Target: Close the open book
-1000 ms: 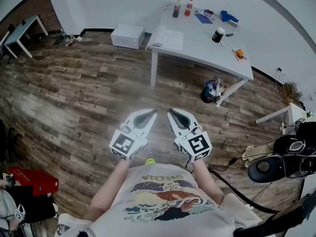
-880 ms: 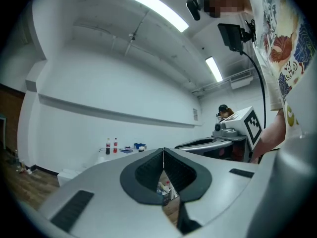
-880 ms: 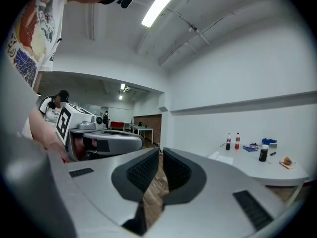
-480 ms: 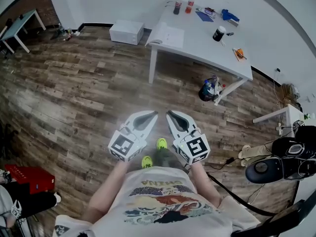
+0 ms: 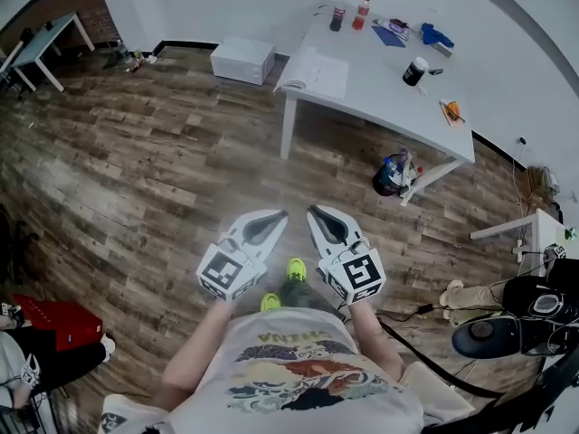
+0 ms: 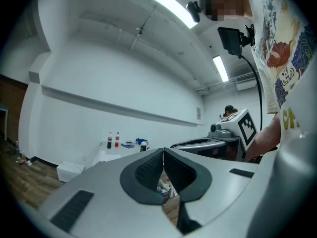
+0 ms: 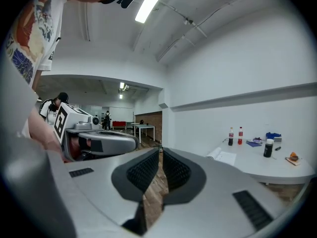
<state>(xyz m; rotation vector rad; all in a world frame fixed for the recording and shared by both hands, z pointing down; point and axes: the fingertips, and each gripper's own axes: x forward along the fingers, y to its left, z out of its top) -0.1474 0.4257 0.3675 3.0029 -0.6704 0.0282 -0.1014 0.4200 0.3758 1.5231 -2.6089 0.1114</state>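
You have done nothing on the task yet: the open book [image 5: 317, 70] lies spread at the near corner of the white table [image 5: 398, 107], well ahead of both grippers and a little to their right, across the wooden floor [image 5: 136, 152]. Your left gripper [image 5: 279, 215] and right gripper [image 5: 313, 211] are both clenched on nothing, side by side near your body. By my reading, everything is left: get within reach, then fold one half over the other.

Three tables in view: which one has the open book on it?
The large white table ahead, with a red bottle; the open book lies at its left end.
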